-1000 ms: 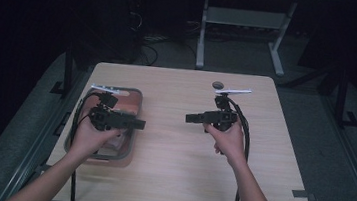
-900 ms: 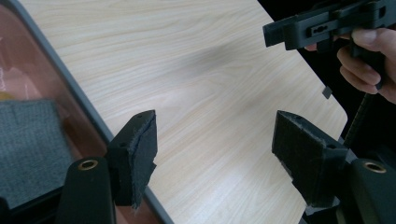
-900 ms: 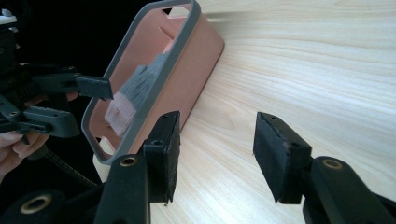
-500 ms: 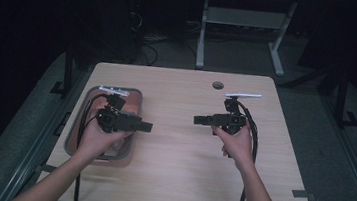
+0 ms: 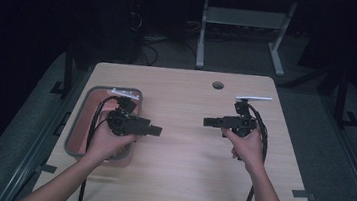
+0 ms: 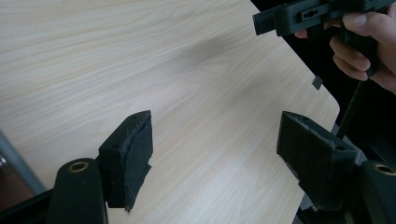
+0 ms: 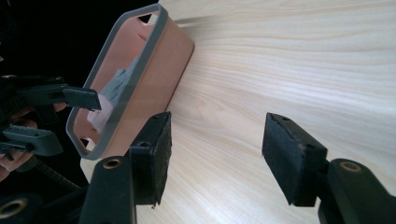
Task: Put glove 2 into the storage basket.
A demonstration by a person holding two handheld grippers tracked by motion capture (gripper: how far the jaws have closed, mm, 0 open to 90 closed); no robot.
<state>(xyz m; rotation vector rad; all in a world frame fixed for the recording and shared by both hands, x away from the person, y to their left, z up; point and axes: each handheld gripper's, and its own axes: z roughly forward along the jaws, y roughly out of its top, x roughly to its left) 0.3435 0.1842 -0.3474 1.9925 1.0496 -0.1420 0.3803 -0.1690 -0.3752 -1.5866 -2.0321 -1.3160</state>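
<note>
Left tool, right tool: jaws opening, empty; right gripper view reveals paper inside tray.

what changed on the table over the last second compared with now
Both hands drifted to the right in the high view: the left gripper slid from over the tray toward the table middle, and the right gripper moved toward the right edge. The jaws of both have just been opening, with nothing between them. The tray and the table stayed as they were.
</note>
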